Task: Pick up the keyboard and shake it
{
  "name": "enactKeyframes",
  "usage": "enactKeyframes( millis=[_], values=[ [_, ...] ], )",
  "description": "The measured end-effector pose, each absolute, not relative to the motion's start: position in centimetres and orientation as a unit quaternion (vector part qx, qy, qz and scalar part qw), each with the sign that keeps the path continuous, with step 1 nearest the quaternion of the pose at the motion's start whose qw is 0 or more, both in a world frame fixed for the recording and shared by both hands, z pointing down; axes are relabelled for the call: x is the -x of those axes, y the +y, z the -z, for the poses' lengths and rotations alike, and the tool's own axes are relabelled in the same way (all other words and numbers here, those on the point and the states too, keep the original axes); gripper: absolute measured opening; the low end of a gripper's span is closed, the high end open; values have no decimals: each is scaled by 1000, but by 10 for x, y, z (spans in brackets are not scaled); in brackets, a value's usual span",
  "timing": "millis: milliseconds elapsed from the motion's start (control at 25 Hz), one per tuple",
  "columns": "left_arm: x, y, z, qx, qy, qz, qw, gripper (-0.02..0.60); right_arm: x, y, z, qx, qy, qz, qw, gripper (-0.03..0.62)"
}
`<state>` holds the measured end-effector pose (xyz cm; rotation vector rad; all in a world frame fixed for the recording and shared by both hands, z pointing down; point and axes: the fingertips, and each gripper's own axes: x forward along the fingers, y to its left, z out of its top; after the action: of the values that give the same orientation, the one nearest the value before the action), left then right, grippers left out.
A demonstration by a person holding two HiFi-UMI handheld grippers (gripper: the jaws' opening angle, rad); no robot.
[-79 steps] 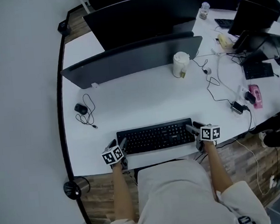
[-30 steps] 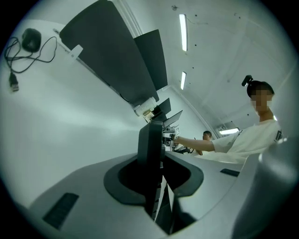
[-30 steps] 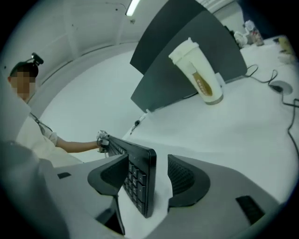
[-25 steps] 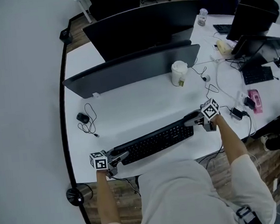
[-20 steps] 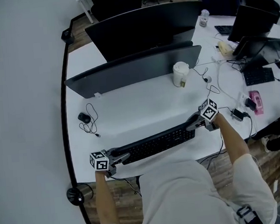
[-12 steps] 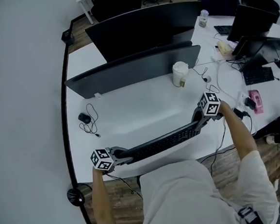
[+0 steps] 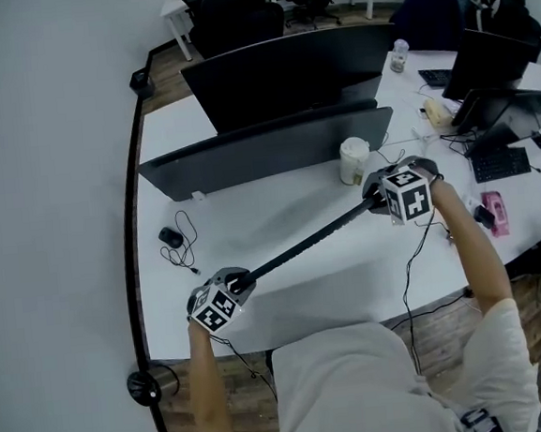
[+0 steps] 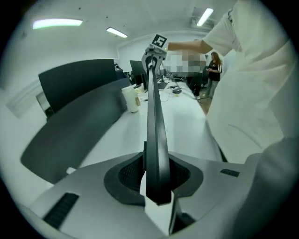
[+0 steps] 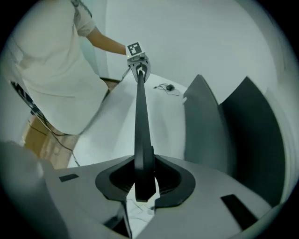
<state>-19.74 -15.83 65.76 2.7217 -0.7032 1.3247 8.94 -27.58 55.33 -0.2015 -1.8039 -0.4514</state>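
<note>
The black keyboard (image 7: pixel 310 242) hangs in the air above the white desk (image 7: pixel 287 298), turned so that only its thin edge faces the head view. My left gripper (image 7: pixel 239 281) is shut on its left end, near the desk's front. My right gripper (image 7: pixel 374 199) has the right end between its jaws, which are closing and press on it, higher and farther back. In the left gripper view the keyboard (image 8: pixel 153 116) runs straight away from the left gripper (image 8: pixel 156 175). The right gripper view shows the keyboard (image 9: pixel 140 121) the same way, wedged in the right gripper (image 9: pixel 145 179).
Two dark monitors (image 7: pixel 276 64) stand at the back of the desk, a white cup (image 7: pixel 352 161) just behind the keyboard's right end. A black mouse (image 7: pixel 170 237) with its coiled cable lies at the left. Cables, a pink object (image 7: pixel 493 212) and another keyboard (image 7: pixel 499 162) crowd the right.
The keyboard has come up off the desk and tipped onto its edge. Both grippers rose with it, the right one higher and farther back.
</note>
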Motion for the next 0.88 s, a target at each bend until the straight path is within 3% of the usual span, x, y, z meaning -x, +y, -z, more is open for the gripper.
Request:
enactKeyframes(
  millis=[160,440,880],
  values=[
    [232,-207,-634,-791,-355,-487,-105,110,-62,-321,-510,-20,-688,385,615,120],
    [258,-232,-566,-684,-520,-477,-184,112,-36,-350,-431,-194,-562,564,574,121],
    [244,-243,-517,-604,-680,-361,-207,112,-18,-318,-309,-287,-467,665,508,135]
  ],
)
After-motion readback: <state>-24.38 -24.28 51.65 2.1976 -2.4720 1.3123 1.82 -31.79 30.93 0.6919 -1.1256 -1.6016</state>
